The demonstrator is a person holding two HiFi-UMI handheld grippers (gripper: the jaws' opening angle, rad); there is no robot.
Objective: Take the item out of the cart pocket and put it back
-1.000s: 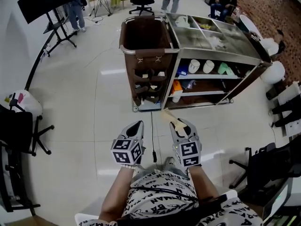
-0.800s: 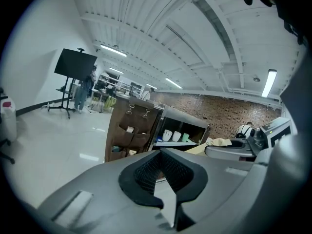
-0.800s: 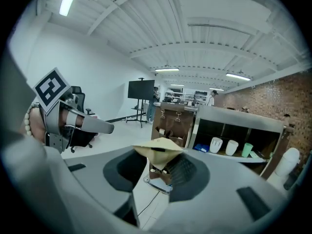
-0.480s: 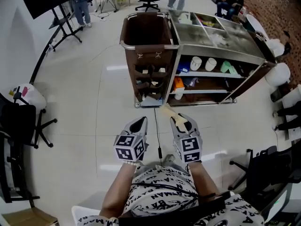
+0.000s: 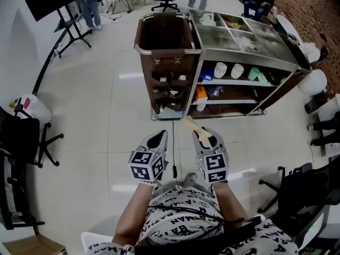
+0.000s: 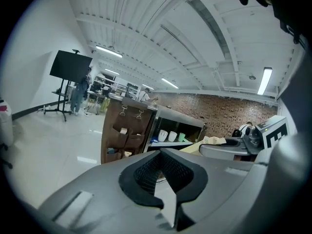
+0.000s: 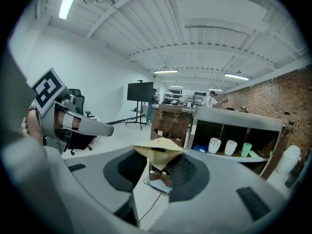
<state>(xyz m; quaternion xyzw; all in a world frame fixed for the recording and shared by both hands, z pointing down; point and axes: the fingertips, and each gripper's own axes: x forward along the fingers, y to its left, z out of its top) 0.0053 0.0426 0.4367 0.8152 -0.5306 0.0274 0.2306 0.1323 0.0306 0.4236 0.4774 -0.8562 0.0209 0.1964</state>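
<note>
Between the jaws of my right gripper [image 7: 159,168] sits a flat tan packet [image 7: 158,147] — creased, pinched fast; my left gripper [image 6: 162,161] is closed, empty

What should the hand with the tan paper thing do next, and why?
Probably carry it forward toward the brown pocket panel on the cart. The right gripper is clamped on the tan packet, the left gripper is empty, and open floor separates both from the pockets, so nothing can be tucked in yet.
</note>
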